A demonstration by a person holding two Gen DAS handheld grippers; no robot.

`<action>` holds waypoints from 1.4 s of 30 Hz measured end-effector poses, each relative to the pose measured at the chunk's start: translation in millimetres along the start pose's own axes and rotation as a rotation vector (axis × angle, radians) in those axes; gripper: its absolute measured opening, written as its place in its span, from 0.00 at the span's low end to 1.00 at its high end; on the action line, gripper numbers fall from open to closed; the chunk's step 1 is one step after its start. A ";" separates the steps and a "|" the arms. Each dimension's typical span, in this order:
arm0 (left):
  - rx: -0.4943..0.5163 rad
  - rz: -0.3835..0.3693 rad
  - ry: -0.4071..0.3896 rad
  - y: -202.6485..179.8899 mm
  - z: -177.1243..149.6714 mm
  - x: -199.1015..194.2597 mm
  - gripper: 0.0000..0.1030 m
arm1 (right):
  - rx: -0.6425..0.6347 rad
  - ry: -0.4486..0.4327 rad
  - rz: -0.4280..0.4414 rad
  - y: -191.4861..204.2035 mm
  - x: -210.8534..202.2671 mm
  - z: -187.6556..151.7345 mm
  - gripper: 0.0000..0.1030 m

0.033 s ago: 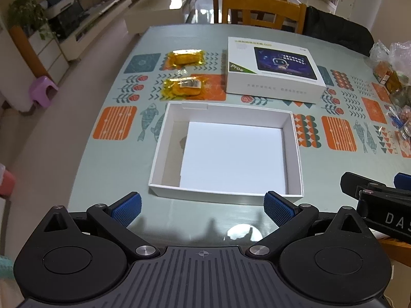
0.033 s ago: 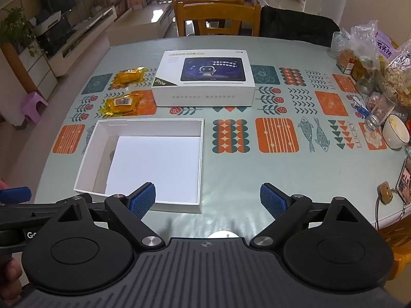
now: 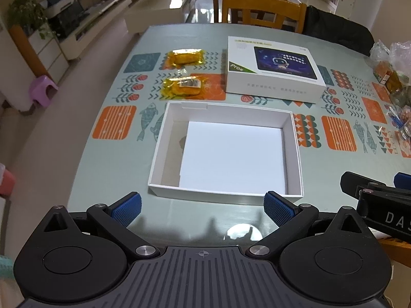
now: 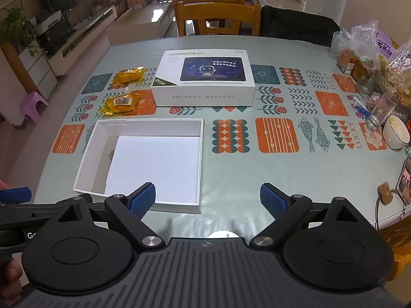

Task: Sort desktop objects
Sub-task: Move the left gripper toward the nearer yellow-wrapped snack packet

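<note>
An open white box tray lies on the patterned table with a white sheet inside. Behind it stand a white tablet box lid and two yellow snack packets, one nearer and one farther. My left gripper is open and empty at the tray's near edge. My right gripper is open and empty, over the tray's near right corner.
Plastic bags of food and jars crowd the table's right side, with a white bowl and a key ring near the right edge. Wooden chairs stand behind the table. A purple stool sits on the floor left.
</note>
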State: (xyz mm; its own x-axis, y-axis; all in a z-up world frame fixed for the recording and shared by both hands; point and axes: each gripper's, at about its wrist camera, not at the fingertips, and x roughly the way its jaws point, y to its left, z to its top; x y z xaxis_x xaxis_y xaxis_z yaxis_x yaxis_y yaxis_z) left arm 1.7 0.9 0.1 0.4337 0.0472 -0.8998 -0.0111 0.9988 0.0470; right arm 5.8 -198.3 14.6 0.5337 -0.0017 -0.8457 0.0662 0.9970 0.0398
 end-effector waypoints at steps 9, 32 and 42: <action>-0.030 0.011 0.011 5.1 8.6 4.0 1.00 | -0.003 0.007 0.029 -2.1 13.8 9.2 1.00; -0.002 -0.075 0.015 35.8 58.2 31.5 1.00 | 0.110 0.031 0.078 17.7 36.5 34.8 1.00; -0.027 -0.146 0.036 68.7 96.8 58.9 1.00 | 0.166 -0.040 0.109 44.1 50.2 61.3 1.00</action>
State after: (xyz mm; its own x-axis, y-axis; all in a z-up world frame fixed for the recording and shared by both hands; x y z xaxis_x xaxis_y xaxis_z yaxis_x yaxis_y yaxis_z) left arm 113.7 71.3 -7.7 0.3997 -0.0989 -0.9113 0.0249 0.9950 -0.0970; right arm 87.2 -159.1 6.5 0.5780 0.0996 -0.8099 0.1423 0.9650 0.2202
